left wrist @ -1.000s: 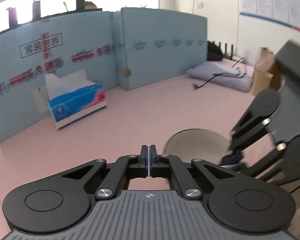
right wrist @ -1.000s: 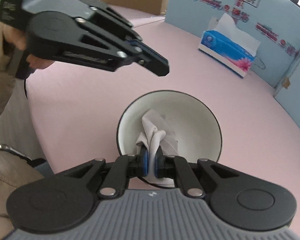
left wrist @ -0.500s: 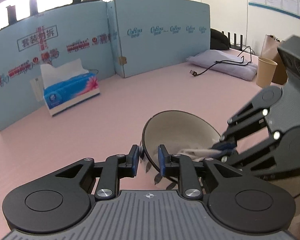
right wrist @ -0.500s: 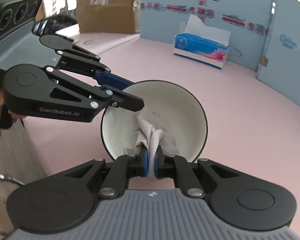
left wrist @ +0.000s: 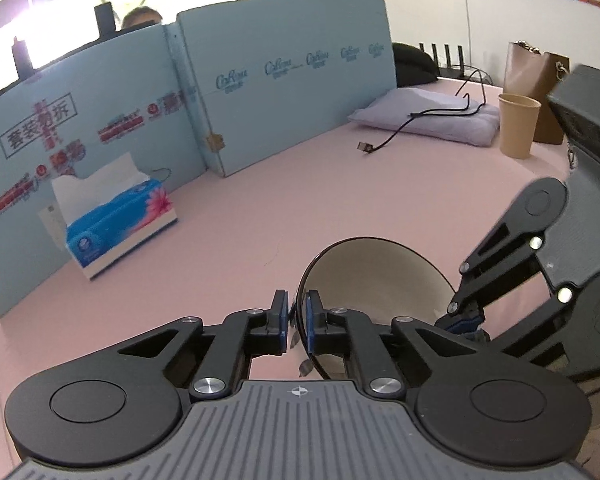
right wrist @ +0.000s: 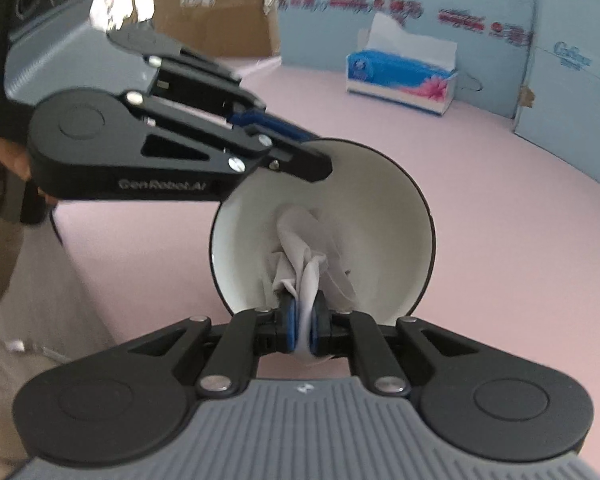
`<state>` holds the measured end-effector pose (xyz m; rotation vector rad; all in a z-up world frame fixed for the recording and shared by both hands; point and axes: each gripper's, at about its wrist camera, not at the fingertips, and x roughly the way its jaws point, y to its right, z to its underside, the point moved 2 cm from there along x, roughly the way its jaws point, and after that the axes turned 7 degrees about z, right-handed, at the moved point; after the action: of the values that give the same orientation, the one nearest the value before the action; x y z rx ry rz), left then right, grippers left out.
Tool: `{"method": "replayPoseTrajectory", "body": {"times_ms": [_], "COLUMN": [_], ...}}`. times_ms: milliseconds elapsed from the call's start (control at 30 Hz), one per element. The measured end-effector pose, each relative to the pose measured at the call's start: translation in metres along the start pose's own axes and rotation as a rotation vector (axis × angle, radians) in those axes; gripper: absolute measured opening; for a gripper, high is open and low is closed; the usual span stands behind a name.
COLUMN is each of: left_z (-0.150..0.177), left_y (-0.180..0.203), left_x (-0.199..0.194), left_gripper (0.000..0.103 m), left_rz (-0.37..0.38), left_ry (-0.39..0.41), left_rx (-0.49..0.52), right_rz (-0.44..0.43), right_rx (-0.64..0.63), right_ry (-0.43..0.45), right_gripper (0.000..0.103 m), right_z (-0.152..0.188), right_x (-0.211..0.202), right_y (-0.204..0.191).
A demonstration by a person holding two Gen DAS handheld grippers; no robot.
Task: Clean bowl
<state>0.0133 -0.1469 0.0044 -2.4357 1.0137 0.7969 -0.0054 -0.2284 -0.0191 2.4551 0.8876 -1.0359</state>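
- The right gripper (right wrist: 303,326) is clamped on a crumpled white tissue (right wrist: 306,252), which is pressed into the well of the bowl (right wrist: 384,216).
- The left gripper (left wrist: 297,320) has its jaws narrow, one on each side of the bowl's (left wrist: 374,272) near rim; a sliver of gap shows at the pads, so I cannot tell whether they actually pinch it.
- The bowl looks tipped up on edge above the table (left wrist: 340,184), its opening turned toward the right gripper, cream inside with a dark rim.
- Handling, as a judgement: it looks like glazed ceramic, so stiff, fairly heavy, slick and breakable. The rim is the only thin place to hold, and a grip there invites the bowl to swing or slip under wiping pressure.
- The tissue is soft and light, likely to tear or bunch; it wants gentle, sweeping strokes.
- The table is covered in smooth pink cloth or mat.
- Farther off stands a blue tissue box (left wrist: 118,224), with blue foam panels (left wrist: 284,92) behind it.
- To the far right are a grey cushion (left wrist: 428,116) with a black cable (left wrist: 400,132), a paper cup (left wrist: 518,124) and a brown bag (left wrist: 536,80).
- A cardboard box (right wrist: 216,8) shows in the right view.
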Motion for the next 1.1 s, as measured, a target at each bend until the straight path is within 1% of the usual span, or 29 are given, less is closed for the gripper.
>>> {"method": "replayPoseTrajectory", "body": {"times_ms": [67, 167, 333, 467, 633, 767, 867, 967, 1100], "left_z": [0.0, 0.0, 0.0, 0.002, 0.003, 0.003, 0.004, 0.005, 0.007], "left_y": [0.002, 0.002, 0.0, -0.004, -0.006, -0.007, -0.008, -0.009, -0.01], "left_x": [0.001, 0.002, 0.002, 0.002, 0.002, 0.001, 0.002, 0.003, 0.004], "left_gripper": [0.012, 0.013, 0.013, 0.014, 0.014, 0.014, 0.014, 0.014, 0.015], "left_rz": [-0.001, -0.002, 0.008, 0.026, 0.035, 0.04, 0.042, 0.042, 0.038], "left_ry": [0.002, 0.001, 0.005, 0.011, 0.016, 0.02, 0.02, 0.016, 0.011], "left_rx": [0.011, 0.015, 0.017, 0.011, 0.004, 0.002, 0.0, -0.005, -0.006], "right_rz": [0.04, 0.114, 0.231, 0.287, 0.335, 0.348, 0.347, 0.342, 0.302], "right_rx": [-0.093, -0.2, -0.333, -0.395, -0.412, -0.416, -0.405, -0.391, -0.373], "right_ry": [-0.042, -0.075, -0.083, -0.075, -0.034, -0.006, 0.016, 0.018, -0.017], "right_gripper": [0.008, 0.007, 0.006, 0.006, 0.005, 0.005, 0.005, 0.006, 0.006], "right_z": [-0.005, -0.008, -0.009, -0.007, -0.015, -0.022, -0.026, -0.023, -0.015], "right_x": [0.001, 0.004, 0.009, 0.011, 0.009, 0.009, 0.01, 0.006, 0.004], "right_y": [-0.004, -0.011, -0.02, -0.024, -0.019, -0.02, -0.021, -0.02, -0.019]}}
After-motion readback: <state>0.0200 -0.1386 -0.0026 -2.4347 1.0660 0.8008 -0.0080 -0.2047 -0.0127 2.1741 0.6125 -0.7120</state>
